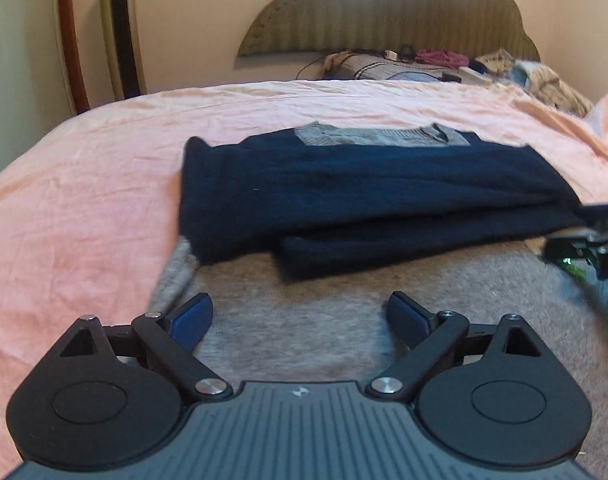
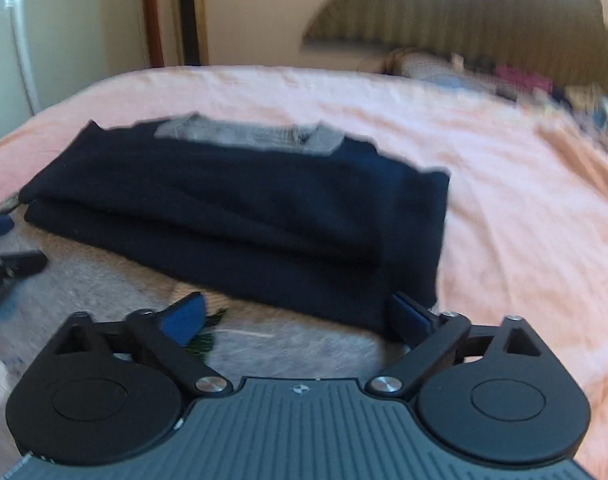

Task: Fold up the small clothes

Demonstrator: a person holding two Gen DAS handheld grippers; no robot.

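A grey sweater (image 1: 304,336) with navy sleeves (image 1: 344,192) lies on the pink bed sheet (image 1: 83,200), both sleeves folded across its chest and the grey collar (image 1: 376,136) at the far end. My left gripper (image 1: 299,316) is open and empty above the grey lower body. The right gripper (image 1: 584,248) shows at the right edge of the left wrist view. In the right wrist view the sweater's grey body (image 2: 295,344) and navy sleeves (image 2: 243,216) lie close ahead, and my right gripper (image 2: 299,316) is open and empty over the sweater's right side.
A padded headboard (image 1: 384,16) stands at the far end, with a pile of clothes and small items (image 1: 444,64) along the pillows. A tall tower fan (image 1: 119,28) stands by the wall at the left. The pink sheet (image 2: 524,200) extends to the right of the sweater.
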